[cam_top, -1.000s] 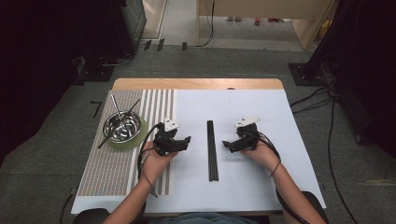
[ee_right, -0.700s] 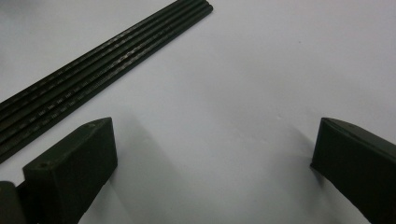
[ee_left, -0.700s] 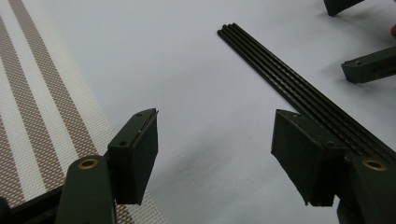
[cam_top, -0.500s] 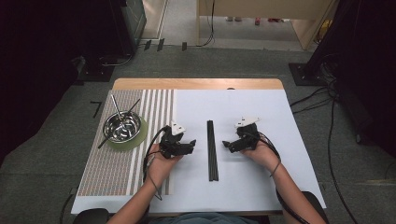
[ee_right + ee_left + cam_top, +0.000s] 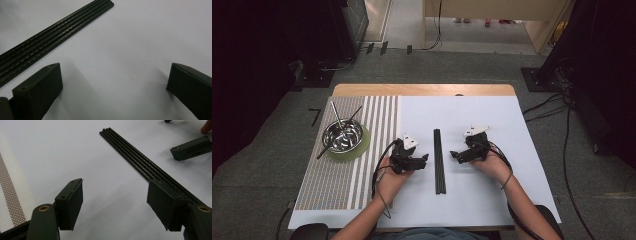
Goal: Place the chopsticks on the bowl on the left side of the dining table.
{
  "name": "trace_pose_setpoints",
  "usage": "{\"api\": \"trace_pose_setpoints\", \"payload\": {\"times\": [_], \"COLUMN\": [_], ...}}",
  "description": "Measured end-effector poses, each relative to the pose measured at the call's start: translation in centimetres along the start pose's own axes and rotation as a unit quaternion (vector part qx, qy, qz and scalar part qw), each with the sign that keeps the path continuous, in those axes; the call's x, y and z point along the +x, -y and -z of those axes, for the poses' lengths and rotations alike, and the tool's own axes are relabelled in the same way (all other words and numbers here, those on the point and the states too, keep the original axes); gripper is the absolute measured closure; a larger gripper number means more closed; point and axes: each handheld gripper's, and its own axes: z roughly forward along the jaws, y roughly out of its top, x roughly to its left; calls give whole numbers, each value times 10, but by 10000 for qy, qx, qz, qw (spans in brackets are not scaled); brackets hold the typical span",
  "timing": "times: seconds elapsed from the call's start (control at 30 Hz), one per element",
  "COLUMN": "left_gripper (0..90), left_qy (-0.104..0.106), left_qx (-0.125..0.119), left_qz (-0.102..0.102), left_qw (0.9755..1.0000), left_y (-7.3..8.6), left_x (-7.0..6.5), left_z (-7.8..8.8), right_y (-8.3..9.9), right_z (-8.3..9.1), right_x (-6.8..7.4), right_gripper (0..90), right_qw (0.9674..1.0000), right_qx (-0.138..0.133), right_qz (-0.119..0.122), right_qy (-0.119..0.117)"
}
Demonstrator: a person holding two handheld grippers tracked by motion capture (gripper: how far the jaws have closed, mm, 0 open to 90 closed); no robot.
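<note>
A bundle of black chopsticks point(image 5: 439, 160) lies straight along the middle of the white mat point(image 5: 512, 120). My left gripper point(image 5: 423, 161) sits just left of the bundle, its tips pointing at it. In the left gripper view the left gripper point(image 5: 120, 207) is open; its jaws have just been opening a little, with only bare mat between them. Its right jaw overlaps the near stretch of the chopsticks point(image 5: 135, 157). My right gripper point(image 5: 454, 155) rests on the other side of the bundle. In its own view the right gripper point(image 5: 112, 87) is open and empty, the chopsticks point(image 5: 50, 52) lying off to its left.
A steel bowl point(image 5: 343, 135) with metal utensils in it stands on a green round coaster point(image 5: 362, 145) on the striped placemat point(image 5: 337, 185) at the left. The wooden table edge point(image 5: 422, 90) runs along the back. Cables lie on the floor at the right.
My left gripper has slid right, closer to the chopsticks. The right gripper and the chopsticks have stayed where they were.
</note>
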Motion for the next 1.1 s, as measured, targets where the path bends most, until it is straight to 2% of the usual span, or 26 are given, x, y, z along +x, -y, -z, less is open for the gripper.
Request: {"api": "trace_pose_setpoints", "payload": {"times": [0.2,0.37,0.53,1.1], "left_gripper": [290,290,298,327], "left_qy": [84,146,188,333], "left_qx": [6,10,8,-16], "left_qz": [147,100,-55,-26], "left_qw": [9999,9998,9998,9994], "left_y": [3,4,7,10], "left_x": [-5,-13,-24,-30], "left_z": [-4,-6,-10,-12], "right_y": [0,0,0,0], "right_z": [0,0,0,0], "right_x": [0,0,0,0], "right_gripper": [0,0,0,0], "right_qw": [10000,10000,10000,10000], "right_qx": [0,0,1,6], "right_qz": [-1,2,-1,13], "right_qy": [-1,-2,0,-5]}}
